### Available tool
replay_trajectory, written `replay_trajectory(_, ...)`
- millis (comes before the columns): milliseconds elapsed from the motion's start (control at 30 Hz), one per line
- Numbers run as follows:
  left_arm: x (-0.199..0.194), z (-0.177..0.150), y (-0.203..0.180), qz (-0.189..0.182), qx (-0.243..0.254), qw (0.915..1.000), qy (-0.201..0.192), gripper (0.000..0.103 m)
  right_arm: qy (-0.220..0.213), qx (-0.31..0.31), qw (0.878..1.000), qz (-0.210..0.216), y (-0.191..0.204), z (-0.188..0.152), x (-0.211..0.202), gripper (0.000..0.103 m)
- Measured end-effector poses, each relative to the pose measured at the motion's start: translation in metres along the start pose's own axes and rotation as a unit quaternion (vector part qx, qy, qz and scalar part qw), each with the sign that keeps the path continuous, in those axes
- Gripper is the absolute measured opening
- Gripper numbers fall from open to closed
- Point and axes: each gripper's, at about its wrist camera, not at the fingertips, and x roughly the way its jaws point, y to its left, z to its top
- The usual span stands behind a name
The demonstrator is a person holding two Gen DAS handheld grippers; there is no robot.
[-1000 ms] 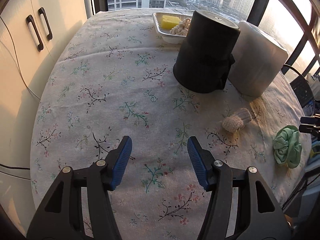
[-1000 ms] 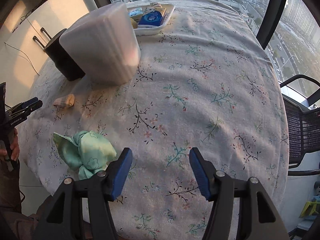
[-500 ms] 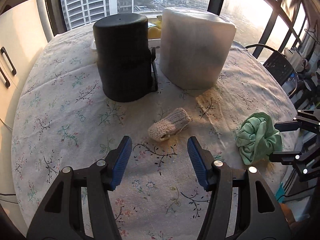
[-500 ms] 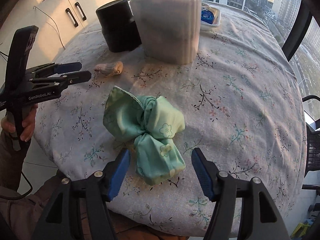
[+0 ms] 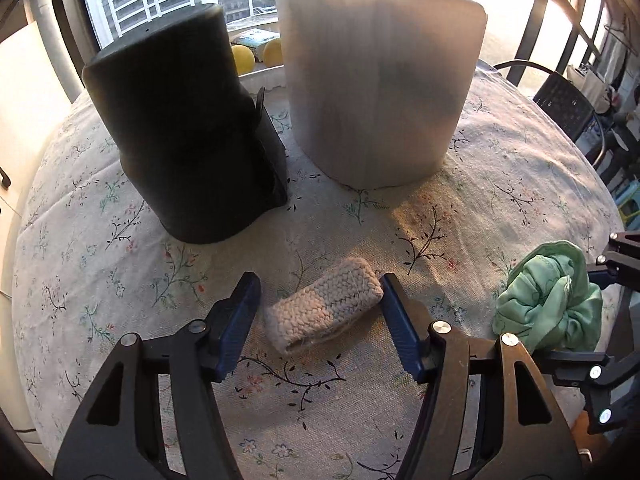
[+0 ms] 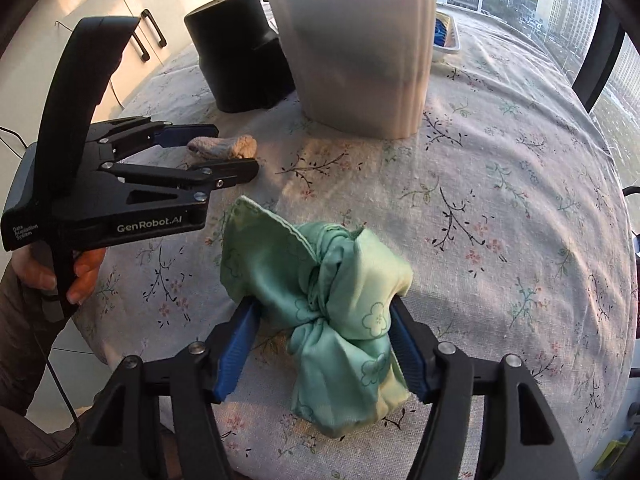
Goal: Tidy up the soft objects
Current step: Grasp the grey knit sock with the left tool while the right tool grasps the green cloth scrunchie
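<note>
A beige knitted sock (image 5: 325,304) lies on the floral tablecloth, between the open jaws of my left gripper (image 5: 320,316); the right pad is at its end, the left pad a little apart. It also shows in the right wrist view (image 6: 224,145). A knotted green cloth (image 6: 320,300) lies between the open jaws of my right gripper (image 6: 324,348), both pads close to its sides. The cloth also shows in the left wrist view (image 5: 548,304). The left gripper also shows in the right wrist view (image 6: 218,152).
An upturned black container (image 5: 188,140) and an upturned white translucent container (image 5: 376,92) stand behind the sock. A white tray (image 6: 448,40) with items sits at the table's far side. A black chair (image 5: 564,100) stands beyond the table edge (image 6: 120,360).
Both grippers moved forward: the left one now straddles the sock, the right one now straddles the green cloth. Both stay open.
</note>
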Motion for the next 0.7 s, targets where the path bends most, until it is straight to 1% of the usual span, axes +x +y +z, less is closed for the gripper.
replay_trajectory(33, -0.001, 0.000, 0.001, -0.001, -0.002, 1.0000, -0.003, 0.057, 0.000, 0.001, 1.000, 0.004, 0.001, 0.000, 0.000, 0.047)
replay_trajectory(67, -0.002, -0.001, 0.000, -0.002, -0.001, 1.0000, -0.004, 0.050, 0.000, 0.004, 1.000, 0.006, 0.003, 0.001, 0.001, 0.043)
replay_trajectory(100, -0.004, -0.002, -0.001, 0.000, 0.001, 1.0000, -0.007, 0.050, -0.001, 0.006, 1.000, 0.007, 0.004, 0.001, 0.000, 0.040)
replay_trajectory(133, -0.006, -0.004, -0.003, 0.001, 0.004, 0.9999, -0.010, 0.049, -0.003, 0.006, 1.000, 0.009, 0.005, 0.001, -0.001, 0.035)
replay_trajectory(167, -0.009, -0.005, -0.005, -0.002, 0.007, 0.9999, -0.014, 0.047, -0.005, 0.006, 1.000, 0.010, 0.006, 0.001, -0.002, 0.034)
replay_trajectory(300, -0.027, -0.014, -0.009, -0.024, 0.006, 0.9991, -0.034, 0.046, -0.019, 0.010, 1.000, 0.005, 0.008, -0.001, -0.011, 0.032)
replay_trajectory(400, -0.040, -0.017, -0.008, -0.028, -0.004, 0.9990, -0.033, 0.046, -0.030, 0.014, 0.999, 0.007, 0.008, -0.001, -0.019, 0.032)
replay_trajectory(500, -0.050, -0.024, -0.006, -0.027, -0.014, 0.9989, -0.036, 0.046, -0.037, 0.018, 0.999, 0.006, 0.005, -0.002, -0.026, 0.032)
replay_trajectory(533, -0.053, -0.026, -0.003, -0.025, -0.015, 0.9989, -0.037, 0.047, -0.038, 0.018, 0.999, 0.003, 0.001, -0.014, -0.032, 0.032)
replay_trajectory(600, -0.058, -0.027, 0.000, -0.014, -0.018, 0.9990, -0.039, 0.047, -0.042, 0.022, 0.999, -0.005, 0.000, -0.018, -0.037, 0.032)
replay_trajectory(700, -0.064, -0.033, 0.012, -0.002, -0.030, 0.9989, -0.037, 0.047, -0.043, 0.032, 0.998, -0.014, -0.012, -0.013, -0.043, 0.032)
